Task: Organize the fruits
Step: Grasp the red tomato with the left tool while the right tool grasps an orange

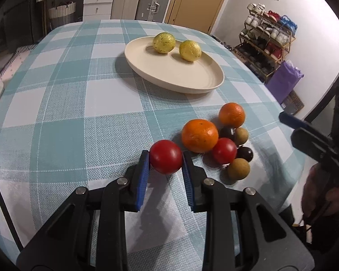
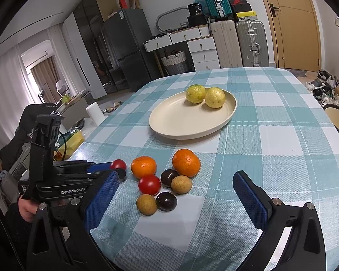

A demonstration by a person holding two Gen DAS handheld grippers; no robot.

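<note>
My left gripper is shut on a red tomato that rests on the checked tablecloth; in the right wrist view the same tomato shows at its blue fingertips. Just right of it lies a cluster: two oranges, a second tomato, two dark plums and two brown round fruits. A cream plate farther back holds two yellow-green fruits. My right gripper stands open on the near side of the cluster, touching nothing.
The table's right edge runs close past the fruit cluster, with a shoe rack and a purple bag beyond it. A person's hand holds the left gripper at the table's left edge. Suitcases and drawers stand behind the table.
</note>
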